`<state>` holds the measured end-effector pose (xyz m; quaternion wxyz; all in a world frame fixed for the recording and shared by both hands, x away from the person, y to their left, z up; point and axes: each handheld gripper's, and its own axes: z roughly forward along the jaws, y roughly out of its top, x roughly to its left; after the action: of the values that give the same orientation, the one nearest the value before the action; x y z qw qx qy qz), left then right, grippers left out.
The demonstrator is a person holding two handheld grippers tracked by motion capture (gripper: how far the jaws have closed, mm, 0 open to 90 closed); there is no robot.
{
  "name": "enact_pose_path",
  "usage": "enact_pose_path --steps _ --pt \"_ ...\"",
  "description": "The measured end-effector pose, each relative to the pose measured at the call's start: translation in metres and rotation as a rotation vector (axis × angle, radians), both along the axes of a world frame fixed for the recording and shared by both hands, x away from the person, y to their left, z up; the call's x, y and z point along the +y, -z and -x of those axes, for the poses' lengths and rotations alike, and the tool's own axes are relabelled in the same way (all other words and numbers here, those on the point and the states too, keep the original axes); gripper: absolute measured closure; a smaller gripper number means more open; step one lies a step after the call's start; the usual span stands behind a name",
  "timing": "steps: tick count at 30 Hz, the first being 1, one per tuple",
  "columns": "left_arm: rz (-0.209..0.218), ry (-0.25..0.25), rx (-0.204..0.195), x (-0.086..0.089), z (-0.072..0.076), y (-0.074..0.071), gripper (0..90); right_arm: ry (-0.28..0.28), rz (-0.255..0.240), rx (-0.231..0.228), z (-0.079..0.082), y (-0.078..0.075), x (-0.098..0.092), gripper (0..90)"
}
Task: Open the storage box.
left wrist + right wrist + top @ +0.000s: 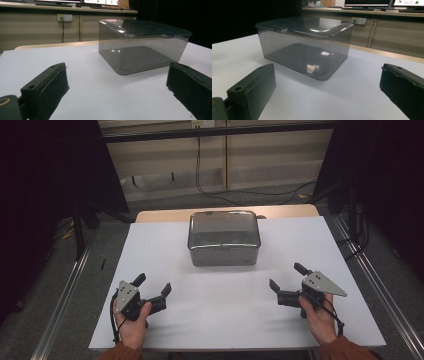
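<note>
My left gripper [154, 286] rests low at about seven o'clock on the white tabletop [225, 320], and its jaws are spread wide with nothing between them; in the left gripper view I see bare white surface running between my two black pads [53, 86] all the way up to the box. My right gripper [286, 277] sits at about five o'clock, likewise released, jaws parted and holding nothing, with the same clear strip of table between them in the right gripper view. The smoky transparent plastic box [224, 238] with its lid [147, 28] closed stands at twelve o'clock from me, in the far middle of the white board, well apart from both grippers. Its far side comes close to the board's back edge, where a strip of bare wooden table [165, 214] shows beyond. Seen along my left jaws, the box's rounded near corner [122, 71] points toward me, at about one o'clock; along my right jaws it lies at about eleven o'clock, and through its wall I can see a small pale scrap [312, 67] on or at its floor, though I cannot tell what it is. There is open white surface on both flanks of the box and a broad free band between it and my hands. My hands [132, 327] hang near the board's front edge, sleeves just over it.
</note>
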<state>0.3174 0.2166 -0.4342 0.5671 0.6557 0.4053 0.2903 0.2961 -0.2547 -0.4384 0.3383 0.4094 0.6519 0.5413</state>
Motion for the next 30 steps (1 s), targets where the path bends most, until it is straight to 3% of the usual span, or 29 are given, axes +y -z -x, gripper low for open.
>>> enact_pose_path --steps 4,8,12,14,17,20,22,30 --pt "-0.002 0.009 -0.001 -0.002 0.000 0.000 3.5 -0.015 0.003 -0.002 -0.005 -0.003 0.006 0.0" --pt "-0.002 0.013 -0.001 -0.002 -0.001 0.000 3.5 -0.035 -0.028 0.011 -0.011 -0.005 0.013 0.0" --pt "-0.003 0.009 -0.001 -0.002 -0.001 0.000 3.5 -0.064 -0.011 0.025 -0.016 -0.008 0.022 0.0" --pt "-0.002 0.015 0.001 -0.002 -0.001 -0.001 3.5 -0.075 -0.030 0.039 -0.020 -0.009 0.025 0.0" --pt "0.006 0.016 0.003 -0.002 -0.001 -0.001 3.5 -0.075 0.001 0.018 -0.024 -0.012 0.032 0.0" --pt "0.006 0.017 0.002 -0.002 -0.001 -0.001 3.5 -0.072 -0.006 0.030 -0.028 -0.014 0.036 0.0" --pt "0.001 0.015 0.005 -0.002 -0.001 0.000 3.5 -0.108 -0.019 0.032 -0.032 -0.016 0.039 0.0" --pt "-0.010 0.035 -0.008 -0.004 0.001 -0.003 3.4 -0.134 0.008 0.004 -0.045 -0.024 0.052 0.0"
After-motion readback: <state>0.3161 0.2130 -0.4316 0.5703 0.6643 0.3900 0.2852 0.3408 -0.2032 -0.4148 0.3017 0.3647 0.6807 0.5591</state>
